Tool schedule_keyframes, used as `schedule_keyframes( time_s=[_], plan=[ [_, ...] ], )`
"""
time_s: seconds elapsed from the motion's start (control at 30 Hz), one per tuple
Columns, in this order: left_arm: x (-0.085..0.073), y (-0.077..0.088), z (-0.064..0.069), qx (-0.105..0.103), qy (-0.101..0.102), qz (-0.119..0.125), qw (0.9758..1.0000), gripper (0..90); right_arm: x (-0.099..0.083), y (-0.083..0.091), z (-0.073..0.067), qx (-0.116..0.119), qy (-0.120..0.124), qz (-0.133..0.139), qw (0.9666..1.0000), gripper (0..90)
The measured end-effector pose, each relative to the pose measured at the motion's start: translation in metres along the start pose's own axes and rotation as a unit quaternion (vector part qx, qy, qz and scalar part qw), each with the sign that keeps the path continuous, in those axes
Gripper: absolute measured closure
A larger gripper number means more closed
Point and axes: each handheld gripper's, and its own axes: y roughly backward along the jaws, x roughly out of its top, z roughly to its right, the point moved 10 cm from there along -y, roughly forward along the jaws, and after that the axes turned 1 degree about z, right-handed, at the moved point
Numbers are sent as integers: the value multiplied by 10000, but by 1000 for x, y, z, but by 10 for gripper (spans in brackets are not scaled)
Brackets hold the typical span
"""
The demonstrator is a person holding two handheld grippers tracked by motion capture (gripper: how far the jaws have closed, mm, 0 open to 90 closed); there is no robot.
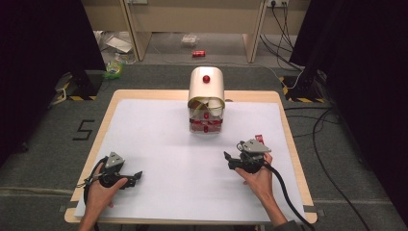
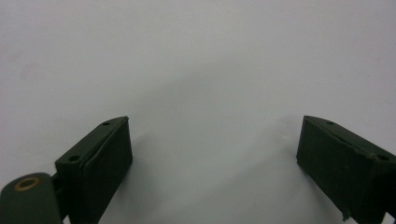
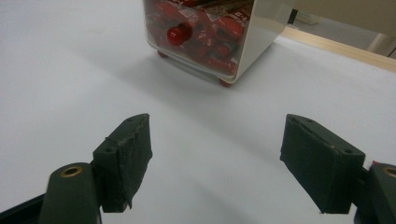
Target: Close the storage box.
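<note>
Cream box (image 1: 207, 86) with a rounded top, red knobs and a clear front full of red packets stands at the far middle of our white sheet (image 1: 159, 144), and in the right gripper view its clear front (image 3: 205, 32) lies ahead of our spread jaws. We hold the right gripper (image 1: 230, 158) released and empty, nearer to us and to the right of the box, well apart from it. Our left gripper (image 1: 137, 175) rests near the sheet's near left corner, likewise released with nothing between its jaws.
</note>
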Motion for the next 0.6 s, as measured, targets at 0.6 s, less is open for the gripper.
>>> schedule_keyframes(
  time_s=[0.6],
  plan=[
    [0, 0, 0, 5, -7, 1, 10000, 95, -12, 23, -4, 92, -74, 7, 9999, 244]
  ],
)
